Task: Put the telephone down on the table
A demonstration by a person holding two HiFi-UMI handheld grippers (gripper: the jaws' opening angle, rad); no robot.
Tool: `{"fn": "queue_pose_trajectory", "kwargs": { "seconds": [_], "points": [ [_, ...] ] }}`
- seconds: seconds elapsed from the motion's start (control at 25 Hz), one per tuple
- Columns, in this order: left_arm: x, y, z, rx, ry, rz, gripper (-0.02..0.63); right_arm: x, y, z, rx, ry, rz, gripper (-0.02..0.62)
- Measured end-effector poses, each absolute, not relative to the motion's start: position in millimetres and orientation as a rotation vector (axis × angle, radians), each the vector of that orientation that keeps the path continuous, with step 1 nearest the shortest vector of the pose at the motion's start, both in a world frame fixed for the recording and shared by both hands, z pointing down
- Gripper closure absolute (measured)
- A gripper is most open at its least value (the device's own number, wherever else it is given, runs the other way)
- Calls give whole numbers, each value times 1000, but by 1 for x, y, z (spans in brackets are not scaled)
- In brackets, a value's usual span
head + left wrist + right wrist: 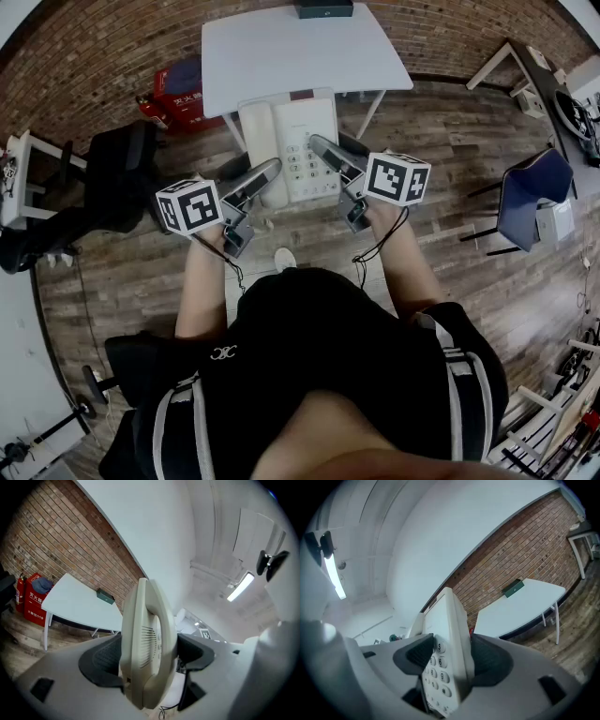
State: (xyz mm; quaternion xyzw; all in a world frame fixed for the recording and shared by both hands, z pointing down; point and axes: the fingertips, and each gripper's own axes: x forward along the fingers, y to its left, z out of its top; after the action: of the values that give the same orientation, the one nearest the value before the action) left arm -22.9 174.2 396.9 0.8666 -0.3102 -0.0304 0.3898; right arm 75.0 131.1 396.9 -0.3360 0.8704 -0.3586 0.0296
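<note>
A cream desk telephone [292, 150] with a keypad hangs in the air in front of me, short of the white table [300, 52]. My left gripper [264, 181] is shut on its handset side, and the black pads press both faces of the telephone [147, 648]. My right gripper [330, 161] is shut on the keypad side, its pads clamping the edge of the telephone [446, 658] beside the number keys. In both gripper views the phone stands edge-on between the jaws.
A dark green box [324, 8] sits at the table's far edge. A red fire-extinguisher box [178, 94] stands left of the table by the brick wall. A black chair [117, 178] is at left, a blue chair [530, 192] at right. The floor is wood planks.
</note>
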Motion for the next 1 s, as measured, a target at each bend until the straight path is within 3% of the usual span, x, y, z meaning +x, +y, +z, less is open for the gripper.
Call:
{"fn": "queue_pose_trajectory", "kwargs": {
  "seconds": [1.0],
  "points": [
    [-26,171,397,2221,-797,-86,236,74,130,396,-1018,2698,-1094,362]
  ]
}}
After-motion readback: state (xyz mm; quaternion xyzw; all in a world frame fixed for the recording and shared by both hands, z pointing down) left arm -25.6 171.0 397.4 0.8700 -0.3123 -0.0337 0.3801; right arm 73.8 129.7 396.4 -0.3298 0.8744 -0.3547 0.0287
